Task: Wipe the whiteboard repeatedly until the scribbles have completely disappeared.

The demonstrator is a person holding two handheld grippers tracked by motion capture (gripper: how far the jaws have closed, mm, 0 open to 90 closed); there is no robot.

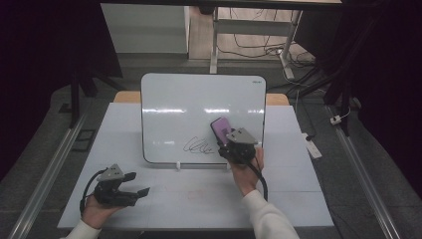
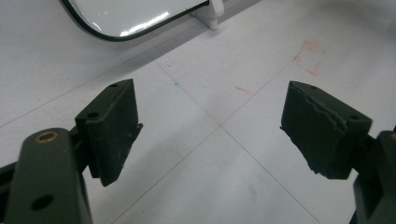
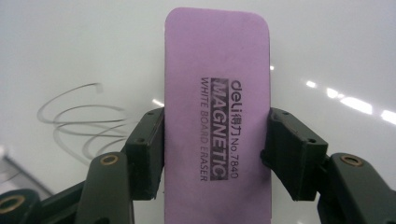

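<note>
Table (image 1: 199, 199) white; whiteboard (image 1: 199, 107) propped upright on it. Right gripper (image 1: 230, 142) clamps purple eraser (image 1: 221, 128) against board, beside scribble (image 1: 199, 146); right gripper view reads eraser label (image 3: 219, 128). Left gripper (image 1: 137, 184) jaws wide, empty; left gripper view shows red marks (image 2: 309, 57).

high view: above, facing forward-down, far | left gripper view: close over table (image 2: 196, 154) | right gripper view: close, facing whiteboard (image 1: 199, 107), shared with high view

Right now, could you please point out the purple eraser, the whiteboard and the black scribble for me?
purple eraser (image 3: 217, 60), right gripper view, upper face above the printed label.
whiteboard (image 1: 179, 97), high view, bare white surface, upper left.
black scribble (image 1: 199, 146), high view, middle of the loops.
</note>
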